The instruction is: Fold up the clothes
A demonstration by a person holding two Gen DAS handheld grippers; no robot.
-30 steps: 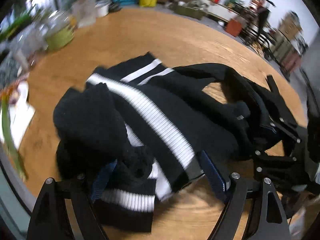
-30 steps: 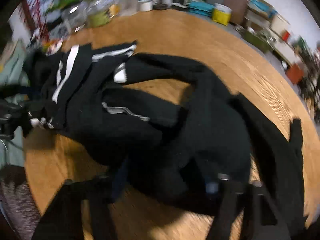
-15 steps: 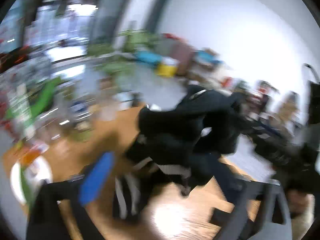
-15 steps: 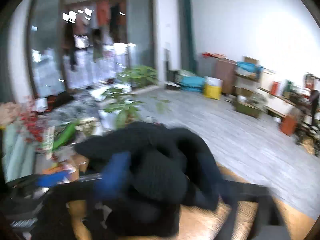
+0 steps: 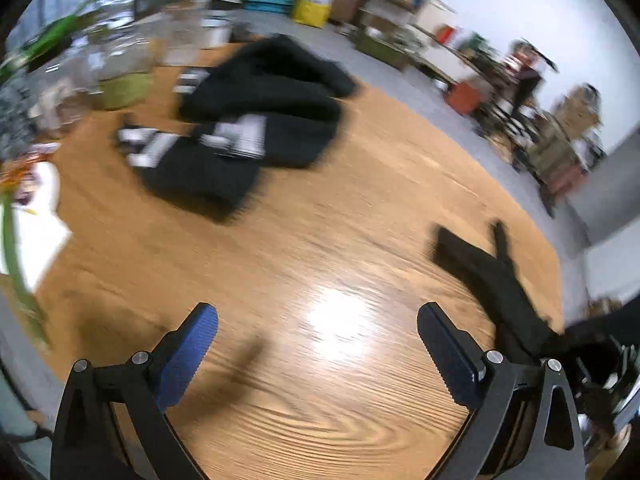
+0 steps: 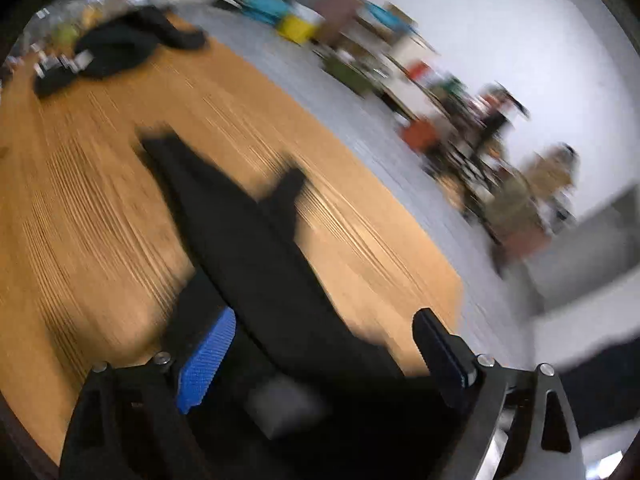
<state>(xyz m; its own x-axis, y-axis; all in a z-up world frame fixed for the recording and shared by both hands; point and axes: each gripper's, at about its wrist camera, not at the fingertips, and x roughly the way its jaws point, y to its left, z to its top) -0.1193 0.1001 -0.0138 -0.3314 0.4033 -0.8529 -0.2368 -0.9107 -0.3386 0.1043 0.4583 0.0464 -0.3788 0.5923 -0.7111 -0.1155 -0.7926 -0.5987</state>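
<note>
Your left gripper [image 5: 318, 334] hangs over bare wood with its 2 jaws wide apart and nothing between them. The blue pads [image 5: 188, 354] face only the shining table [image 5: 340, 248], so this hand is free for a new grasp.

The black sweater with white stripes [image 5: 248, 128] lies bunched at the far side of the table, well apart from both grippers. It looks rolled together more than folded flat, and I judge it was put there to make room in the middle — but the picture is blurred, so you cannot be sure how neat it is.

The second garment, a long black piece [image 6: 256, 248], lies across the wood near your right side and runs toward the table edge. In the left view you see the same black piece with a narrow strap-like end pointing up.

Your right gripper [image 6: 324, 344] is above this black piece. Its jaws stand far apart and are closing a little at this moment; the cloth passes between them, but the pads do not press on it, as far as the blur allows to see. A grey tag [image 6: 286, 404] shows on the cloth close to the camera.

I think the next garment is this one: it lies stretched but crooked, so you will probably need both hands to spread it before any fold.
</note>
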